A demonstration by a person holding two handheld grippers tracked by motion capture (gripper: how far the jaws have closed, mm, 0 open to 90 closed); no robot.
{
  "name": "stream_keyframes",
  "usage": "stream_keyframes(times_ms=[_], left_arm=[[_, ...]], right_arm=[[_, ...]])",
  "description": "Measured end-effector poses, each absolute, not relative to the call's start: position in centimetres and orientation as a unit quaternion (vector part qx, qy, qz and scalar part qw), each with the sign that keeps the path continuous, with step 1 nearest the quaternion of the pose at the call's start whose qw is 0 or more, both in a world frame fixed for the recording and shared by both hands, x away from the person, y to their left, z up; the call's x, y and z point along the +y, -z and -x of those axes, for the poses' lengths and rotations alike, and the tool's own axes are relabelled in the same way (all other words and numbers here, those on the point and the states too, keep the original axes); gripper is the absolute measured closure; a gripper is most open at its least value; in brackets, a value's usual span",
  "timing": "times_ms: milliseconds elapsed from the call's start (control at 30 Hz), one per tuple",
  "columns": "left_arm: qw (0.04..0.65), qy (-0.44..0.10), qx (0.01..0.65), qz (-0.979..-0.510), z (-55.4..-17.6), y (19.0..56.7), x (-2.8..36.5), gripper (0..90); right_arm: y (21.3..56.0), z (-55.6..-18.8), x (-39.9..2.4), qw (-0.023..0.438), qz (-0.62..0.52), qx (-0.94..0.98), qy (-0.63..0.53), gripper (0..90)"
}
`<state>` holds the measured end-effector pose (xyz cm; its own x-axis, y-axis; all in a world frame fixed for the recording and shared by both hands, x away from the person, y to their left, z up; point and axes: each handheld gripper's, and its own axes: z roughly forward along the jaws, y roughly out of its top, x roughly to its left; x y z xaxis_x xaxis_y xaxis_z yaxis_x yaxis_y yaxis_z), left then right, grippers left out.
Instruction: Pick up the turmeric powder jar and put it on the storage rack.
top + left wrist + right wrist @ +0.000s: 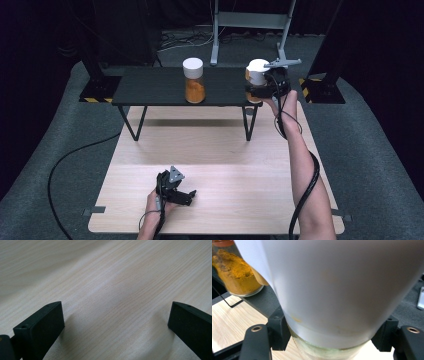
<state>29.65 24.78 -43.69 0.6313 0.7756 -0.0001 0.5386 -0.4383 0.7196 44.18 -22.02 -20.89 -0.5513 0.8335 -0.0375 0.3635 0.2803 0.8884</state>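
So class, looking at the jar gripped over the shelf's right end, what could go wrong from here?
1. The right gripper holds the white-lidded jar at the edge of the black shelf; set down there, it might tip off.
2. The jaws seem to clamp just below the lid, so the jar could swing or slip.

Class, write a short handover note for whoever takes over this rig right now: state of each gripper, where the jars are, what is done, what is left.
Right gripper: shut on the white-lidded jar at the right end of the black shelf, jaws clamping just under its lid.
Left gripper: open, holding nothing, low over the wooden table.
Second jar of orange powder: upright mid-shelf, untouched.
Done: right jar gripped.
Left: whether it is being placed or taken cannot be told; finish that move.
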Motion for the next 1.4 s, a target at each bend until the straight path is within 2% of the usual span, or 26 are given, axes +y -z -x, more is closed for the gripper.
stream_keyframes(times_ms=[600, 1133, 1167, 1400], left_arm=[[0.353, -0.168, 0.395, -0.831, -29.6, 43.7, 24.8, 0.0], [0.353, -0.168, 0.395, -0.831, -29.6, 43.7, 24.8, 0.0], [0.353, -0.168, 0.395, -0.831, -29.6, 43.7, 24.8, 0.0], [0.353, -0.168, 0.395, -0.831, -29.6, 43.7, 24.8, 0.0]], right_arm=[[21.8, -45.9, -22.1, 0.244, -0.414, 0.754, -0.448, 29.6], [22.6, -45.4, -22.3, 0.252, -0.409, 0.747, -0.46, 29.1], [22.6, -45.3, -22.2, 0.253, -0.41, 0.746, -0.459, 28.6], [21.9, -45.7, -22.2, 0.235, -0.421, 0.761, -0.433, 9.6]])
